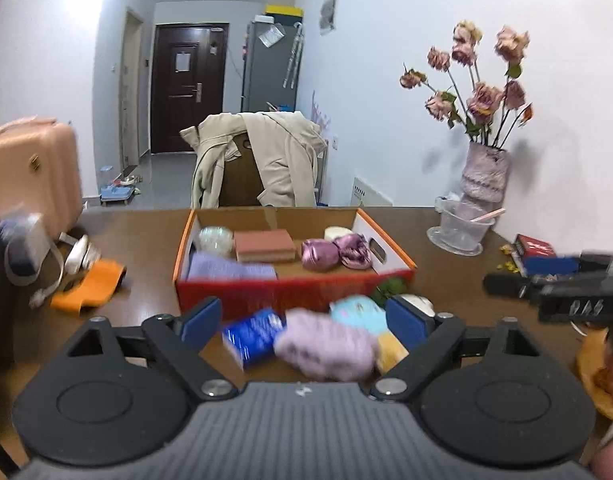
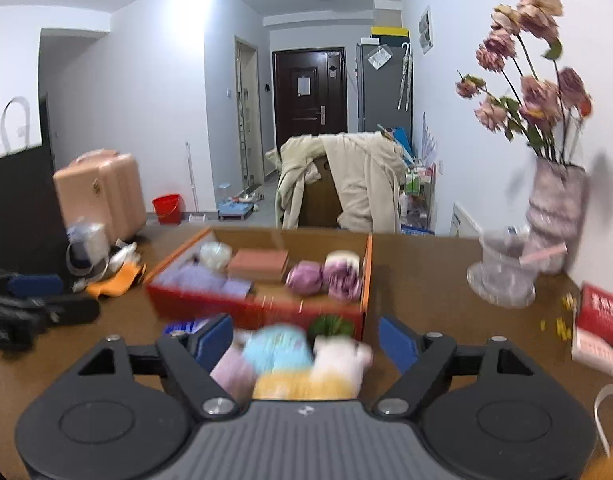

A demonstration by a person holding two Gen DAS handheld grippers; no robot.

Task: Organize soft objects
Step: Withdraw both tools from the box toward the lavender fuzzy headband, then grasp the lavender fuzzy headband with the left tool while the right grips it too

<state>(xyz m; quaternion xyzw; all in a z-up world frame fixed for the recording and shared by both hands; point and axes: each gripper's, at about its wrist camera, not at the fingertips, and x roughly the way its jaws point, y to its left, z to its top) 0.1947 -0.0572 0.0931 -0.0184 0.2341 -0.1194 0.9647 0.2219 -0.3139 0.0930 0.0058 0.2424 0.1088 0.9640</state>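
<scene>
Soft objects are partly sorted: the orange-edged box (image 1: 390,248) on the brown table (image 1: 146,240) already holds a folded lilac cloth (image 1: 230,268), a terracotta sponge block (image 1: 264,245), two shiny purple bundles (image 1: 334,253) and a pale netted ball (image 1: 215,239). Left to do, by my reading, is the heap just in front of the box: a lilac fluffy piece (image 1: 326,344), a light-blue item (image 1: 358,310), a yellow piece (image 2: 290,386) and a blue packet (image 1: 252,334). Both the left gripper (image 1: 302,322) and right gripper (image 2: 304,338) stand with jaws wide apart, gripping nothing, above that heap.
</scene>
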